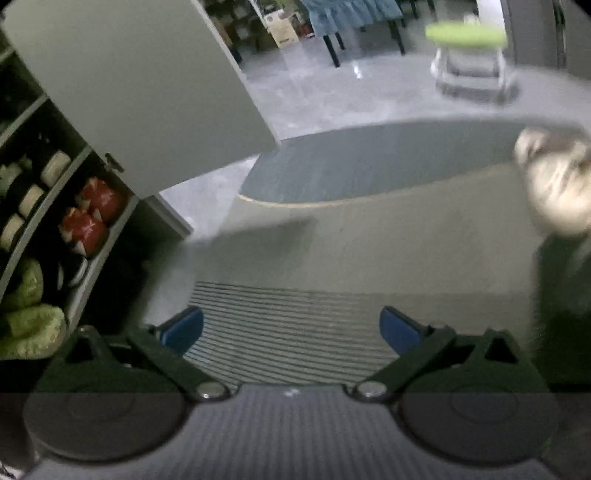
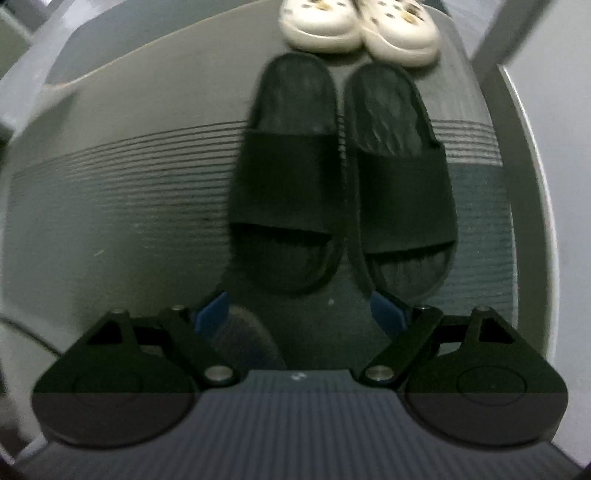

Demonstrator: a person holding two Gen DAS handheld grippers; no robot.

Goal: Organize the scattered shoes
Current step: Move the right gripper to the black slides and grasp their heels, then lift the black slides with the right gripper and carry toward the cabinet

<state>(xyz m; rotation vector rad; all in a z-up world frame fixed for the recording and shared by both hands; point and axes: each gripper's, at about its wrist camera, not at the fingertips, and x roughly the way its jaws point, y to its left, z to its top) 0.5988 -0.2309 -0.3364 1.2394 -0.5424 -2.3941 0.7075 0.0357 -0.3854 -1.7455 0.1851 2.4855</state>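
In the right wrist view a pair of black slides, left [image 2: 288,184] and right [image 2: 400,177], lies side by side on a grey mat [image 2: 110,184], toes toward me. Beyond them sits a pair of cream clogs [image 2: 354,29]. My right gripper [image 2: 300,312] hovers over the slides' toe ends, open, with only mat between its blue pads [image 2: 388,314]. My left gripper [image 1: 291,328] is open over the mat's striped band [image 1: 288,295], holding nothing. At that view's right edge are a blurred cream clog [image 1: 554,181] and a dark slide [image 1: 561,295].
A shoe cabinet stands at the left with its door [image 1: 129,92] swung open. Its shelves hold red shoes [image 1: 92,214], green shoes [image 1: 29,314] and white-soled shoes [image 1: 33,195]. A green-topped stool [image 1: 469,55] and chair legs stand on the floor behind.
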